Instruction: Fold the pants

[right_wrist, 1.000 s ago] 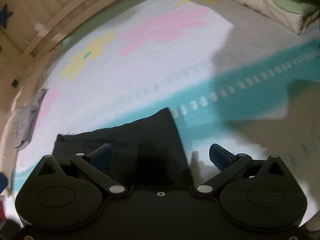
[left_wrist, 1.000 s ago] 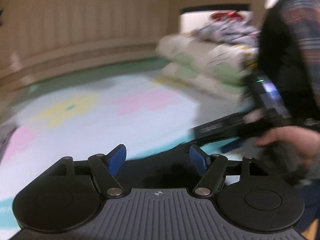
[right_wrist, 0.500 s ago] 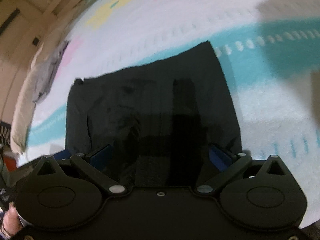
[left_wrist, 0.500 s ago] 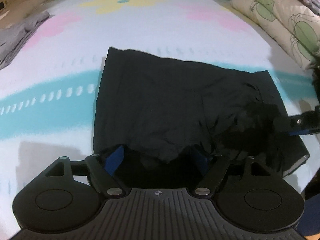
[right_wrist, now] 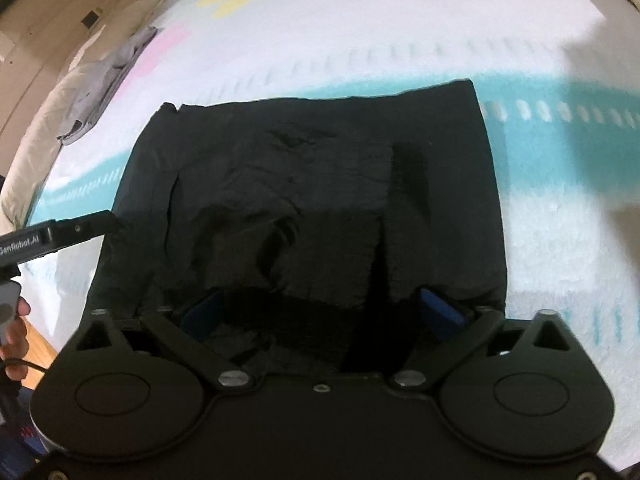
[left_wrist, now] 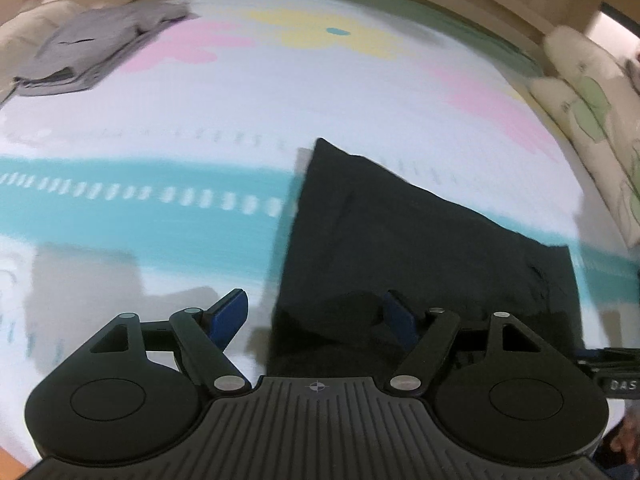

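Half a second ago the left gripper (left_wrist: 316, 318) sat centred over the near hem of the black fabric pants (left_wrist: 420, 248); now it has slid left, so the pants' left edge falls between its spread blue fingers, one over bare bedspread. This looks like lining up on a corner for the next fold. The pants lie flat on the white bedspread with pastel flowers and a teal stripe (left_wrist: 160, 216). The right gripper (right_wrist: 322, 312), also spread and empty, has stayed low over the near hem, both fingertips above the cloth.
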